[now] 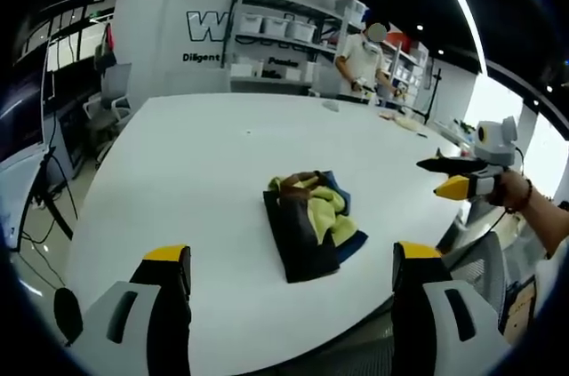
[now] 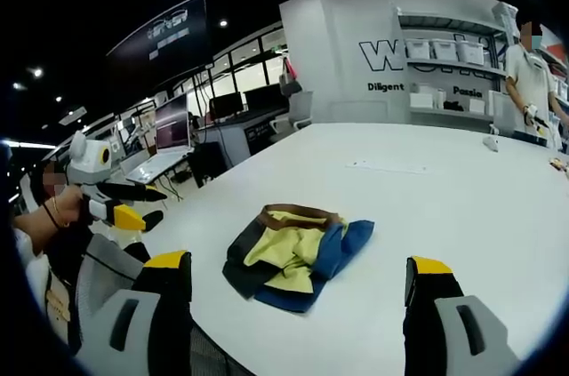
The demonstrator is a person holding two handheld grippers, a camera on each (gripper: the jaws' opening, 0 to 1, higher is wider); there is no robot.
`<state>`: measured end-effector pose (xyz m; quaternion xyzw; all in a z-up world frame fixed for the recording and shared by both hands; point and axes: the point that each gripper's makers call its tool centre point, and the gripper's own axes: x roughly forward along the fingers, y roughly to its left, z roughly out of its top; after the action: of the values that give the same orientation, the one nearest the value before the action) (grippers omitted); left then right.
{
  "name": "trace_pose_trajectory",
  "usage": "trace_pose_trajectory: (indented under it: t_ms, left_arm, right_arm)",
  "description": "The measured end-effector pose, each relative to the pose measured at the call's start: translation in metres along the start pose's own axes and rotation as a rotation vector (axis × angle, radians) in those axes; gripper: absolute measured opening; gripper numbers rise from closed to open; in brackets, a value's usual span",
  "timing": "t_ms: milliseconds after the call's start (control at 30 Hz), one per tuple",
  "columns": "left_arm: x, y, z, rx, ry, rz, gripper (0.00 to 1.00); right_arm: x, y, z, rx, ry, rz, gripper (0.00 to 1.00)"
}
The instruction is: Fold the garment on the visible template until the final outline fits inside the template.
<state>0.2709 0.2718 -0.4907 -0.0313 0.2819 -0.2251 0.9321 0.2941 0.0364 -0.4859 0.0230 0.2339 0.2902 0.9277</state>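
Left gripper view: one crumpled garment (image 1: pixel 311 225) on a white table (image 1: pixel 178 180), both claws raised clear of it.

Going left to right, the left gripper (image 1: pixel 293 278) stands with jaws wide apart and empty, the garment lies in a navy, yellow and blue heap, and the right gripper (image 1: pixel 453 176) hovers beyond, also spread and empty. No template outline can be made out, so a fold could land outside it. Pinching several bunched layers could drag the heap. Count: one garment, two grippers.
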Motion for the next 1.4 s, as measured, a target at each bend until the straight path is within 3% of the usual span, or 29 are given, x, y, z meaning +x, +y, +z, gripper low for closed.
trace_pose_trajectory:
  t_ms: [767,1400]
  left_arm:
    - [-0.001,0.007,0.006,-0.005,-0.032,0.037,0.89]
    - [0.005,0.012,0.006,-0.015,-0.018,0.041,0.86]
  right_arm:
    - [-0.001,-0.004,-0.010,-0.004,0.038,-0.019,0.99]
    - [0.003,-0.007,-0.013,-0.002,0.044,-0.023,0.97]
